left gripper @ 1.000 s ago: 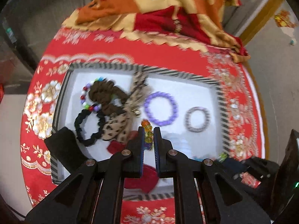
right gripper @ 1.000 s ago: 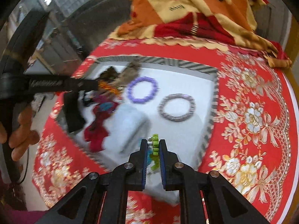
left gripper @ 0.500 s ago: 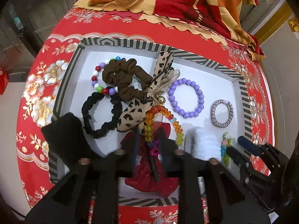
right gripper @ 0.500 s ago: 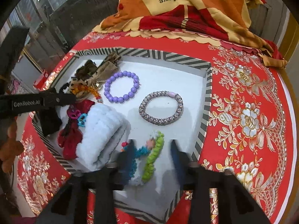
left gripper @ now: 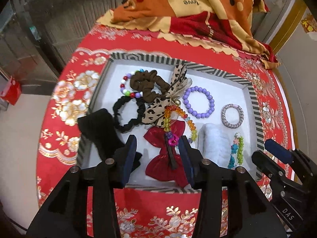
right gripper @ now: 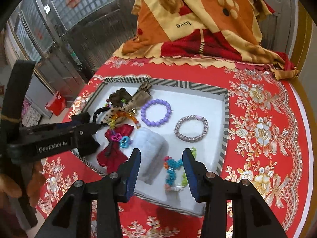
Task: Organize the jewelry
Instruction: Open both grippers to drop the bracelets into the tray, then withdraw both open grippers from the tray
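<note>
A white tray with a striped rim holds the jewelry. My left gripper is open above the tray's near edge, over a red bow and an orange-and-yellow bead bracelet. My right gripper is open and empty over a green-and-teal bracelet that lies on the tray. A purple bead bracelet, a silver bracelet and a white fluffy band lie there too.
Brown and black scrunchies, a leopard bow and a multicolour bead bracelet crowd the tray's left. A black cloth drapes over its left rim. A folded blanket lies behind on the red tablecloth.
Both grippers opened and drew back. The left let go of the orange bead bracelet and the right let go of the green-and-teal bracelet; both now lie on the tray.
</note>
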`<move>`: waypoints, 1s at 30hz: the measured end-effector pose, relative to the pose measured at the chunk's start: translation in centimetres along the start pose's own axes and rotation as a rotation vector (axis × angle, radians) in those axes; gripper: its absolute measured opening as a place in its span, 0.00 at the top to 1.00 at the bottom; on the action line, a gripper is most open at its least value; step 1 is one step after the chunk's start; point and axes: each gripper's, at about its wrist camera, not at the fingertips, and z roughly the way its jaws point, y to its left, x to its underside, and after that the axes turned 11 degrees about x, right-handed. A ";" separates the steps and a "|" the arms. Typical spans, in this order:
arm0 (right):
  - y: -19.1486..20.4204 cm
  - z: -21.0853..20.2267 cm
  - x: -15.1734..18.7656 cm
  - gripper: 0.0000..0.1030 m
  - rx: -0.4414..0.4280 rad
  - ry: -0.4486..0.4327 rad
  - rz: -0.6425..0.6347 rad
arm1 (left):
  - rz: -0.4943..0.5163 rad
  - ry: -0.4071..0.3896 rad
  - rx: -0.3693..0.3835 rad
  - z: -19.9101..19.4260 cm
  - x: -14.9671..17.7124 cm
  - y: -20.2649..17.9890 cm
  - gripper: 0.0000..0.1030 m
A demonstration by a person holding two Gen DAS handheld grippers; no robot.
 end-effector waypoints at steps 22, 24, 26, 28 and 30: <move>2.8 -3.7 0.0 0.58 0.079 -0.052 0.087 | -0.008 -0.117 -0.065 -5.6 3.0 0.5 0.58; 2.8 -3.9 0.0 0.58 0.082 -0.053 0.090 | -0.008 -0.122 -0.065 -5.9 3.1 0.4 0.58; 2.8 -4.0 0.1 0.58 0.085 -0.056 0.091 | -0.009 -0.126 -0.065 -6.1 3.1 0.4 0.58; 2.7 -4.1 0.2 0.58 0.092 -0.056 0.092 | -0.005 -0.126 -0.068 -6.2 3.2 0.3 0.58; 2.7 -4.2 0.3 0.57 0.095 -0.056 0.095 | -0.007 -0.125 -0.067 -6.2 3.2 0.3 0.58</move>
